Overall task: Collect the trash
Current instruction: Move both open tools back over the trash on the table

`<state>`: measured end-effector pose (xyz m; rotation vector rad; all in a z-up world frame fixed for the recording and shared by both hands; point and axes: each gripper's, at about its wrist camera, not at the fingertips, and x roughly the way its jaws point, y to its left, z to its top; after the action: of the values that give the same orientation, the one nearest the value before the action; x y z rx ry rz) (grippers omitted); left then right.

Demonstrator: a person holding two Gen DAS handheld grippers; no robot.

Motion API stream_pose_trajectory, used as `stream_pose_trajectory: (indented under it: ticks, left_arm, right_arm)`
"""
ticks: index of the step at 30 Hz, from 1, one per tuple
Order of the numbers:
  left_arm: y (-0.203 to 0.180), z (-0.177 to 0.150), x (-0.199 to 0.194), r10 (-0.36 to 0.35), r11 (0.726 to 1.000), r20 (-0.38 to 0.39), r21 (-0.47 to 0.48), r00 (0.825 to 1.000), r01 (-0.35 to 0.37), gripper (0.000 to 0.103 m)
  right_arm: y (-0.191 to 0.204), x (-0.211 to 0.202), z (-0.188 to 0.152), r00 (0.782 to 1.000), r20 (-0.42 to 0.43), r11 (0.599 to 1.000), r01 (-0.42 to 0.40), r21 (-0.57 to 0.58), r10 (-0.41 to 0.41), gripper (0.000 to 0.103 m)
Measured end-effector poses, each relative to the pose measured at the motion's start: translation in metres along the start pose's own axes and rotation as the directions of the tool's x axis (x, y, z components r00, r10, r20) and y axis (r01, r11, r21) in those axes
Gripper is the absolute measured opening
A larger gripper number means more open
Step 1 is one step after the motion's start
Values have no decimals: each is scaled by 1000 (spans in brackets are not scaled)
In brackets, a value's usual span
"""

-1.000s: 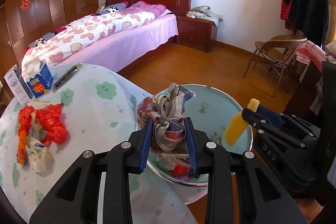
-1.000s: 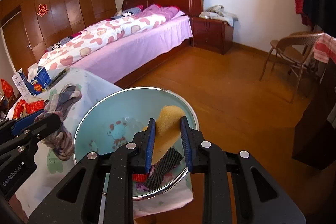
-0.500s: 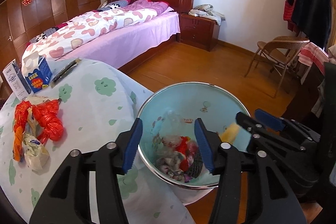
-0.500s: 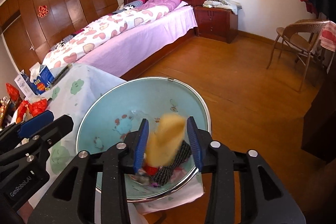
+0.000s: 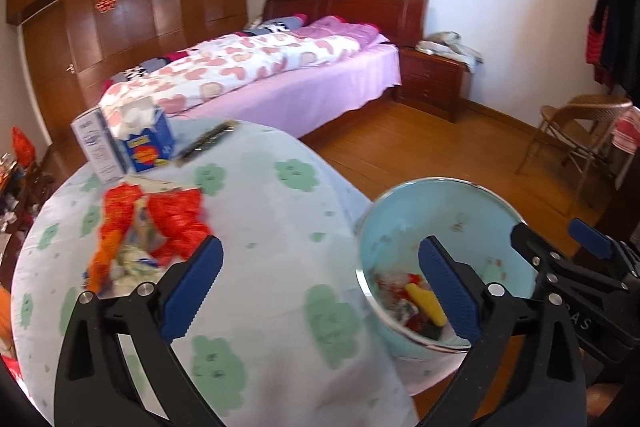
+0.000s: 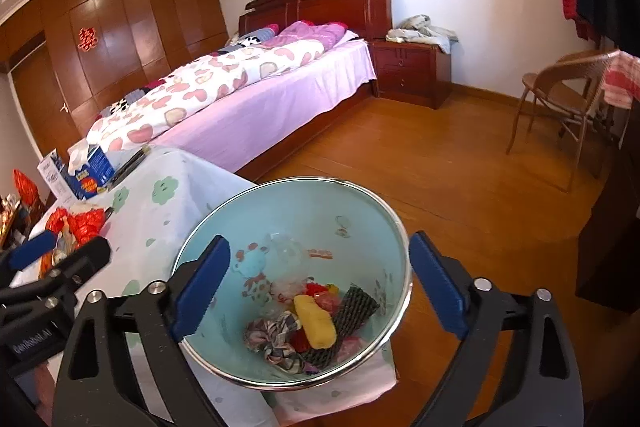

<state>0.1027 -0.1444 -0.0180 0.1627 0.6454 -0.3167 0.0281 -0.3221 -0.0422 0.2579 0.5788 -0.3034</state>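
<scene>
Light: bright daylight filled the room.
Blur: the red wrappers looked smeared.
Edges: walls bent, corners went black.

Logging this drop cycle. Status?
Left gripper open, empty. Right gripper open over bin. Sponge and rag in bin. Red wrappers remain on table; path clear.

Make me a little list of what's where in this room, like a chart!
left tongs: open, holding nothing
right tongs: open, holding nothing
bin: pale blue, at the table's edge
in bin: yellow sponge, checked rag, black mesh
on table: red bags, tissue box
</scene>
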Motion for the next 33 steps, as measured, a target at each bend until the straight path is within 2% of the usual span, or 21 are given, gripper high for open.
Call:
stream_pose_trajectory:
  ticks: [7,13,25,30,33]
  left_arm:
    - [37,-6,-6,63,996,-16,-60,998,-63,97]
    - [65,-15,-9,101,989,-40,-100,994,-105,97]
    - [109,-25,-22,147,977,-42,-148,988,-152,97]
    - [147,-38,-28,180,962,-62,-198,982,-189,97]
    - [172,-48,-30,214,949,-80,-219,973,-227,96]
  right_arm:
    - [27,-7,-9,995,92,999,44,-25,-41,91]
    - [41,-2,-1,999,15,998,-33,-47,34,91]
    - [101,-10,2,993,19,986,-111,-128,114,90]
    - [123,-10,1,990,10,978,-141,-152,144,90]
    - [141,-11,-2,984,-11,969,-178,-174,179,85]
